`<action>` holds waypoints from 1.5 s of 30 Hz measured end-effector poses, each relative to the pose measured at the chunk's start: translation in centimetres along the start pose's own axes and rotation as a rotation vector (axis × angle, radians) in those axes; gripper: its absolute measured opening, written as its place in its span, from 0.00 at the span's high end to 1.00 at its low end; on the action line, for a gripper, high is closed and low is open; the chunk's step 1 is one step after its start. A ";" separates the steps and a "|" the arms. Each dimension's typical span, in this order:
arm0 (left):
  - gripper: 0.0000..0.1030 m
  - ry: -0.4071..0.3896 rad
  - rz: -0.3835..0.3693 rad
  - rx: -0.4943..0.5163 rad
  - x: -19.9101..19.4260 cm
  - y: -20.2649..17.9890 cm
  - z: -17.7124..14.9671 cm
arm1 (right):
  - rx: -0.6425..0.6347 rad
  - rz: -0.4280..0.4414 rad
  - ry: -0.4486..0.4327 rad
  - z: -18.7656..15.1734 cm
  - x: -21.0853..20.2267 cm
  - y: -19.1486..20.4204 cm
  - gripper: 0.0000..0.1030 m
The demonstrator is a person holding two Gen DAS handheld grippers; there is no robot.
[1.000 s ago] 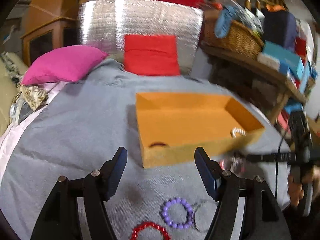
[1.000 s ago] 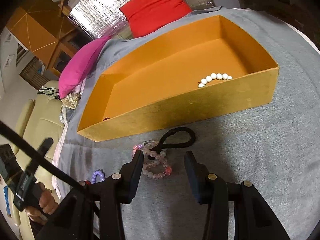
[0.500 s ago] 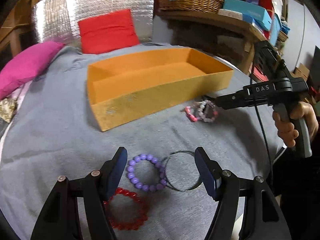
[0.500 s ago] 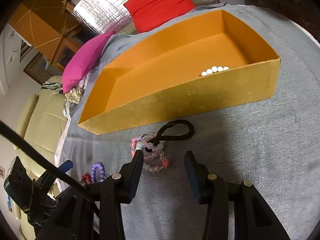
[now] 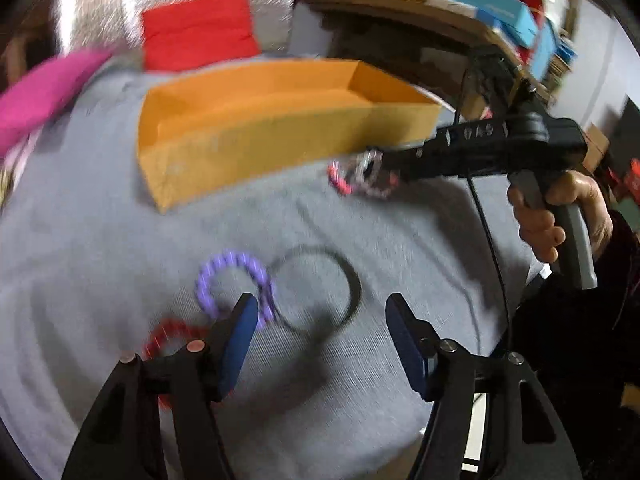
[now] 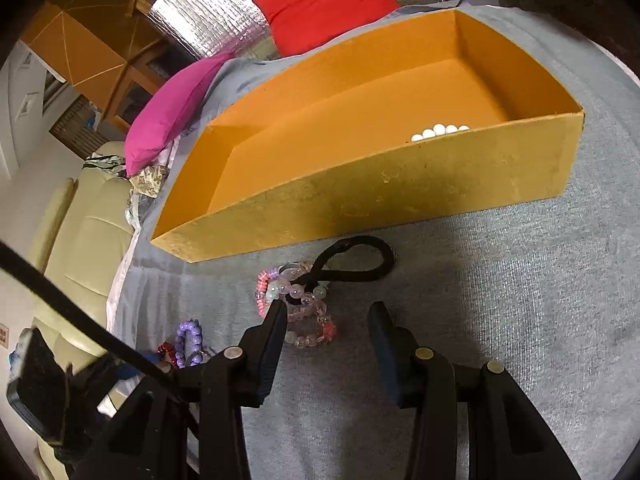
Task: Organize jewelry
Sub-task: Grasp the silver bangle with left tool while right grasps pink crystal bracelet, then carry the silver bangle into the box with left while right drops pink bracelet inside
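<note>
An orange open box stands on the grey cloth; it also shows in the left wrist view. A white bead bracelet lies inside it. My right gripper is open just above a clear and pink bead bracelet and a black hair tie. My left gripper is open over a thin dark ring bangle, with a purple bead bracelet and a red bead bracelet beside its left finger. The left wrist view is blurred.
Red and magenta cushions lie behind the box. A wooden shelf with a basket and boxes stands at the back right. A beige sofa is to the left of the cloth.
My left gripper has moved forward and right over the ring bangle, so the purple and red bracelets sit at its left finger. My right gripper has edged closer to the bead bracelet.
</note>
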State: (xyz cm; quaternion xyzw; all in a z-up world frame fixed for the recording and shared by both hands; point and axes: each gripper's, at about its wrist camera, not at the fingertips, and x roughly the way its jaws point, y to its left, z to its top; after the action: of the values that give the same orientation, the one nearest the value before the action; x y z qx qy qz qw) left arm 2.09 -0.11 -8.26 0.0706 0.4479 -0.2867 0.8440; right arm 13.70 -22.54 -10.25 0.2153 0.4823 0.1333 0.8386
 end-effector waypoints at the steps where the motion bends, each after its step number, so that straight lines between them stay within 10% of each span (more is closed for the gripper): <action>1: 0.34 0.014 0.005 -0.010 0.2 -0.2 -0.4 | 0.004 0.000 0.000 0.0 0.0 -0.1 0.55; 14: 0.33 0.057 0.147 -0.139 4.4 -0.2 1.7 | 0.008 0.009 -0.010 0.1 -0.4 -0.3 0.55; 25: 0.42 0.011 0.110 -0.114 5.1 0.1 3.0 | 0.027 0.077 0.001 0.3 0.5 0.1 0.55; 29: 0.42 -0.002 0.099 -0.081 4.5 -0.3 2.6 | -0.043 0.011 0.030 -0.1 1.5 1.0 0.88; 45: 0.43 -0.192 0.085 -0.106 0.1 1.0 4.2 | -0.059 0.099 -0.119 0.2 -4.0 0.9 0.91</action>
State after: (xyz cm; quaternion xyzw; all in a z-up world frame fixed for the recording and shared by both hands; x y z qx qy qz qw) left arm 5.63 -0.91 -6.00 0.0170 0.3759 -0.2319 0.8970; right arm 11.84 -23.53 -6.77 0.2215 0.4162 0.1758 0.8642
